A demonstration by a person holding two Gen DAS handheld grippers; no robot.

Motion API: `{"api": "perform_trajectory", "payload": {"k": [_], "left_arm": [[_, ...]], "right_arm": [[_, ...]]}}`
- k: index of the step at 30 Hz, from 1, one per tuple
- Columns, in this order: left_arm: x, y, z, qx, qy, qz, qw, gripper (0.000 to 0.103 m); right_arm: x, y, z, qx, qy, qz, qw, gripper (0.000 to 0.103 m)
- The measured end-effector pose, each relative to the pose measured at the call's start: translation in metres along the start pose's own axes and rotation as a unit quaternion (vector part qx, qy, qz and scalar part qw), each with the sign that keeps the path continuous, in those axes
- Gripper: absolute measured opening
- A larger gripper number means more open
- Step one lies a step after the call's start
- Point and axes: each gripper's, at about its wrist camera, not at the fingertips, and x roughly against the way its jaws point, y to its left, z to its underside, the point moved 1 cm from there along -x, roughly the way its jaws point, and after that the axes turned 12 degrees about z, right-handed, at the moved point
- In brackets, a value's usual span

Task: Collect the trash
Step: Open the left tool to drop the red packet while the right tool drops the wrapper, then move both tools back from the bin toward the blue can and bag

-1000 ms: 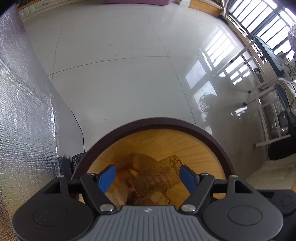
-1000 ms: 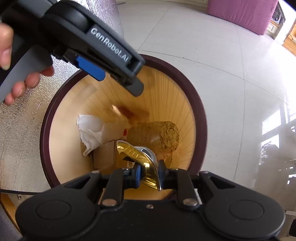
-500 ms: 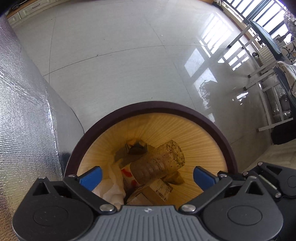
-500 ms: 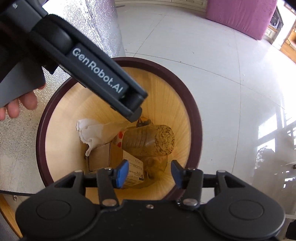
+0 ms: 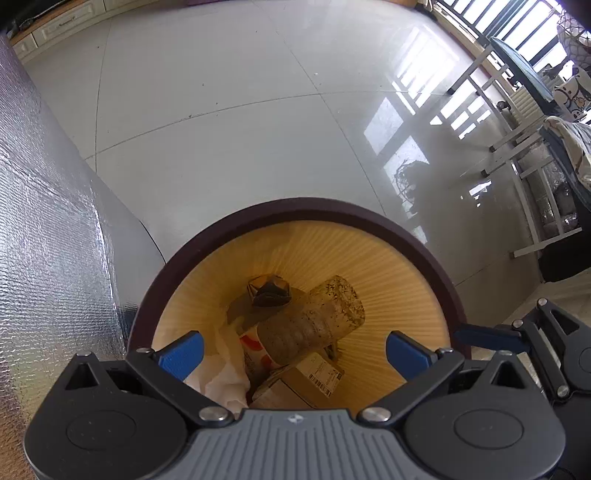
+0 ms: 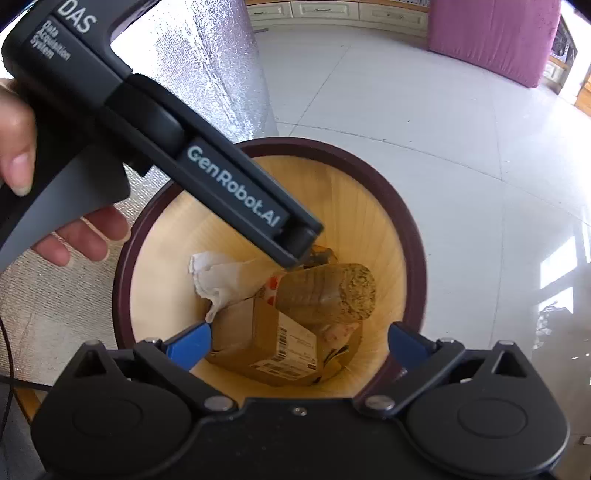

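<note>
Trash bin (image 6: 410, 236) holding bottle (image 6: 328, 291), box (image 6: 266, 339), tissue (image 6: 218, 277), right tool (image 6: 299, 341) just spreading, left tool (image 5: 293, 350) spread, both empty

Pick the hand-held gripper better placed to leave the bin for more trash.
Right, likely. Both jaws just opened, empty; right hand-held gripper sits at the bin rim, left hand-held gripper reaches across the mouth, over the bottle.

A home living space — glossy tiled floor (image 5: 229, 122), purple sofa (image 6: 491, 37), cream cabinets (image 6: 332, 11).

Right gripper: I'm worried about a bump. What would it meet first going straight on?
Probably the cardboard box in the bin, directly between the open right gripper fingers; depth is unclear.
</note>
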Motion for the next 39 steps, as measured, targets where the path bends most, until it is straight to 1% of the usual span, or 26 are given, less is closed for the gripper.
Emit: {"api": "perform_trajectory", "payload": {"k": [5, 7, 10, 13, 20, 26, 29, 34, 39], "left_arm": [[0.006, 0.002, 0.007, 0.009, -0.005, -0.012, 0.9999, 0.103], [0.010, 0.002, 0.010, 0.005, -0.010, -0.016, 0.9998, 0.103], [0.019, 0.002, 0.013, -0.003, -0.023, -0.028, 0.9994, 0.103], [0.029, 0.005, 0.017, 0.004, -0.040, -0.037, 0.9985, 0.103], [0.053, 0.001, 0.040, 0.007, -0.065, -0.046, 0.9968, 0.103], [0.070, -0.002, 0.065, 0.012, -0.082, -0.045, 0.9956, 0.103], [0.085, -0.003, 0.074, 0.019, -0.101, -0.049, 0.9936, 0.103], [0.110, -0.008, 0.086, 0.024, -0.129, -0.040, 0.9905, 0.103], [0.128, -0.014, 0.101, 0.024, -0.145, -0.034, 0.9886, 0.103]], "right_arm": [[0.004, -0.009, 0.004, -0.026, 0.004, 0.016, 1.000, 0.103], [0.007, -0.012, 0.006, -0.030, 0.003, 0.022, 0.999, 0.103], [0.015, -0.015, 0.008, -0.040, 0.002, 0.027, 0.999, 0.103], [0.024, -0.017, 0.011, -0.052, -0.002, 0.031, 0.998, 0.103], [0.045, -0.020, 0.014, -0.080, -0.017, 0.041, 0.996, 0.103], [0.062, -0.019, 0.018, -0.093, -0.026, 0.050, 0.994, 0.103], [0.072, -0.021, 0.021, -0.100, -0.028, 0.057, 0.993, 0.103], [0.090, -0.024, 0.025, -0.123, -0.028, 0.068, 0.990, 0.103], [0.116, -0.028, 0.026, -0.143, -0.048, 0.075, 0.986, 0.103]]}}
